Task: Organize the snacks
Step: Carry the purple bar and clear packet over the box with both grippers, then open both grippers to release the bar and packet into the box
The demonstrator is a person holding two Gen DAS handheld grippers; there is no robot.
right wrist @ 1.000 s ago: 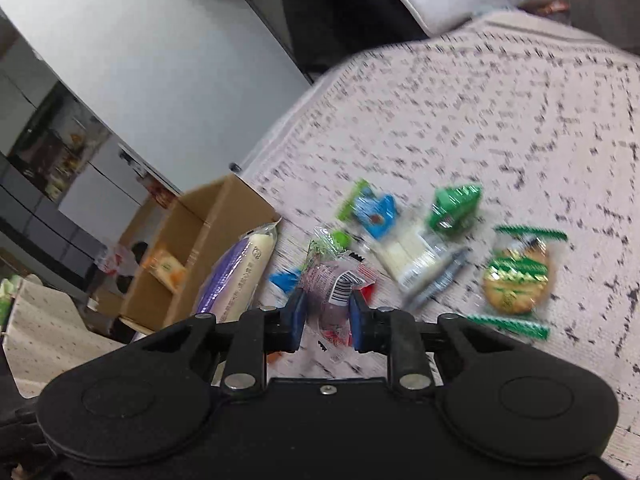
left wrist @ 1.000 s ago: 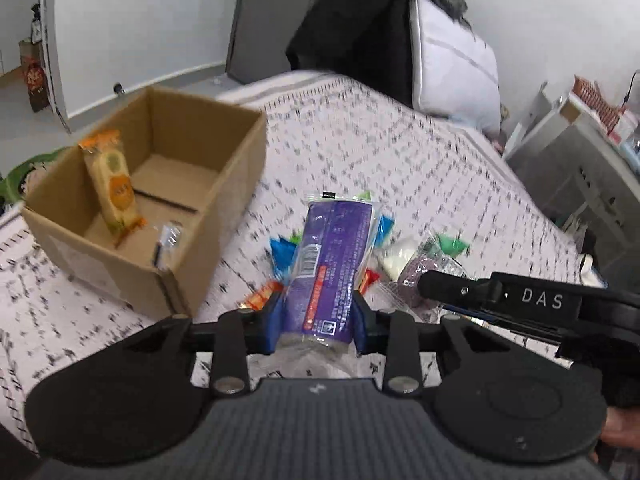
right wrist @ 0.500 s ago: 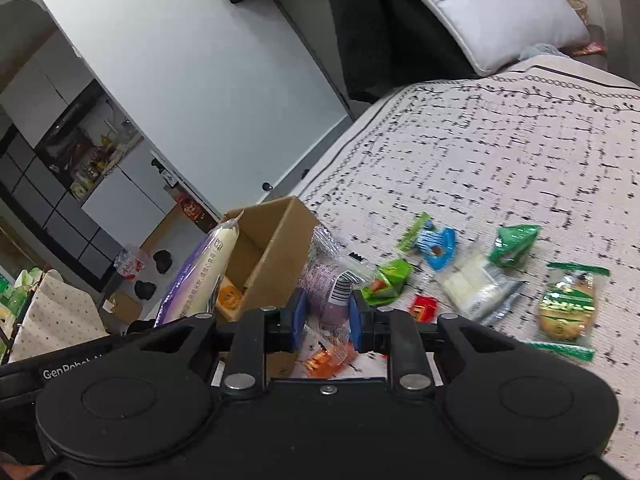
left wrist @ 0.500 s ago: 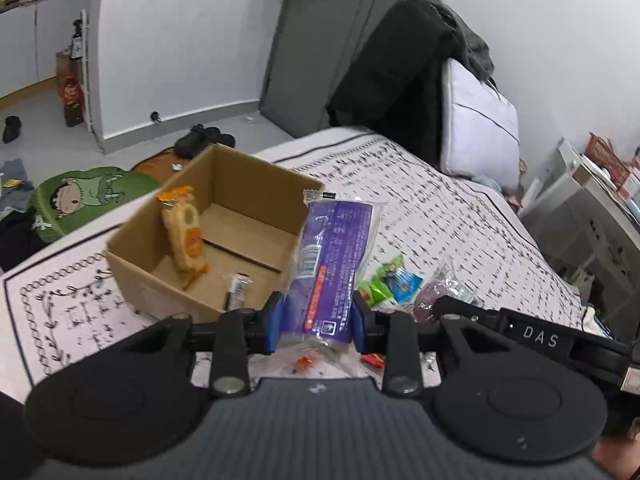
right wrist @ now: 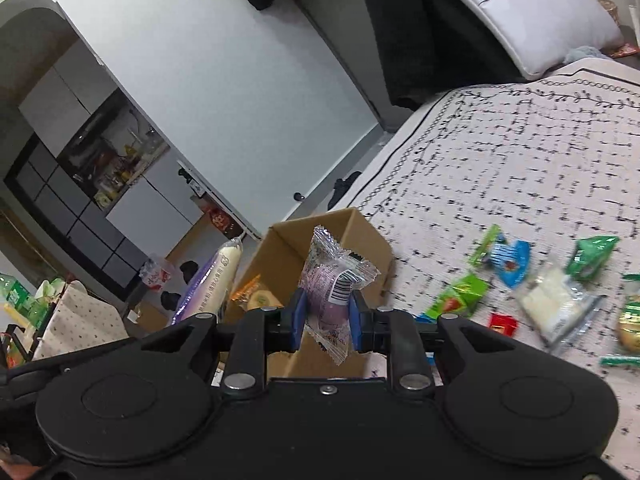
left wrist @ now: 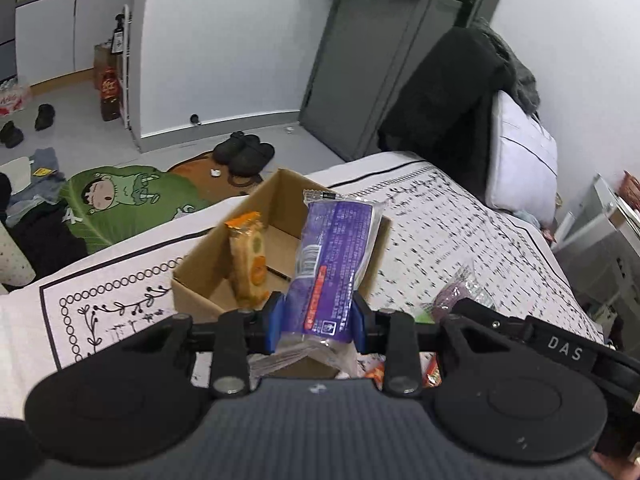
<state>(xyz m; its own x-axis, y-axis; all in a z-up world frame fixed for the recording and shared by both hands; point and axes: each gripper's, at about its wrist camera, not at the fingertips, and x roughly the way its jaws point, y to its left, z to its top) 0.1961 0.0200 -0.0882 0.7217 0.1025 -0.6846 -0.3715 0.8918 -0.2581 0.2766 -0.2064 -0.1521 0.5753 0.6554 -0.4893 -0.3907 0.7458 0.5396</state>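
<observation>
Box (left wrist: 208, 276) sits on the bed, one orange snack inside. Left gripper (left wrist: 316, 320) is clamped on the purple pack (left wrist: 332, 264), right gripper (right wrist: 325, 318) on a small pink candy (right wrist: 334, 284). Get each fully over the box before letting go. Readable: "DAS"; pack print's too blurry, I think.

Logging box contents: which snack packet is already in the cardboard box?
The orange-and-yellow packet, leaning upright inside the cardboard box; the rest are gripped or loose on the bed.

Black left gripper (left wrist: 316, 320), blue pads (left wrist: 274, 322), silver screws.
</observation>
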